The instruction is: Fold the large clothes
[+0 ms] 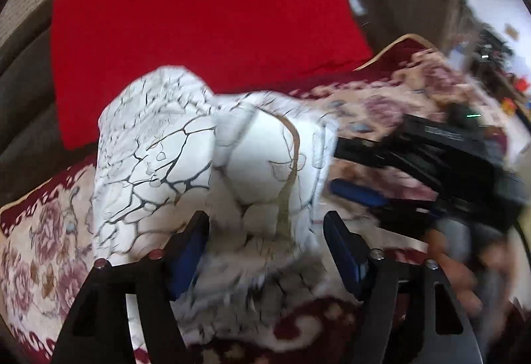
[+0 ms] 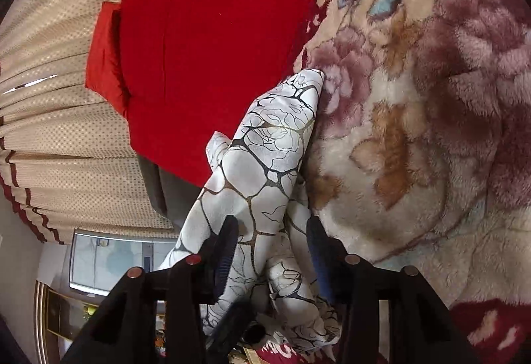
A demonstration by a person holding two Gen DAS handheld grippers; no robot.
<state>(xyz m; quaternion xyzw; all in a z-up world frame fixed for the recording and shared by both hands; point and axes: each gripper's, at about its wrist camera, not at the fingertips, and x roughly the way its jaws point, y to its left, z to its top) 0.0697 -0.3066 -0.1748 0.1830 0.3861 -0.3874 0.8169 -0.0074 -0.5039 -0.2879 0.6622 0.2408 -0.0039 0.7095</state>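
The white garment (image 1: 186,165) with dark crackle print lay bunched on the floral blanket (image 1: 43,231), beside a red cloth (image 1: 199,15); in my judgement most folding remained. In the right wrist view its long axis ran away from the camera. The left gripper (image 1: 265,241) fingers stood spread around the fabric without pinching; whether the right gripper (image 2: 272,241) pinched it, I cannot tell

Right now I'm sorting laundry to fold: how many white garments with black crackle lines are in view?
1: the white crackle-print garment lies bunched on the floral fleece blanket, beside the red cloth. Others may be hidden beneath.
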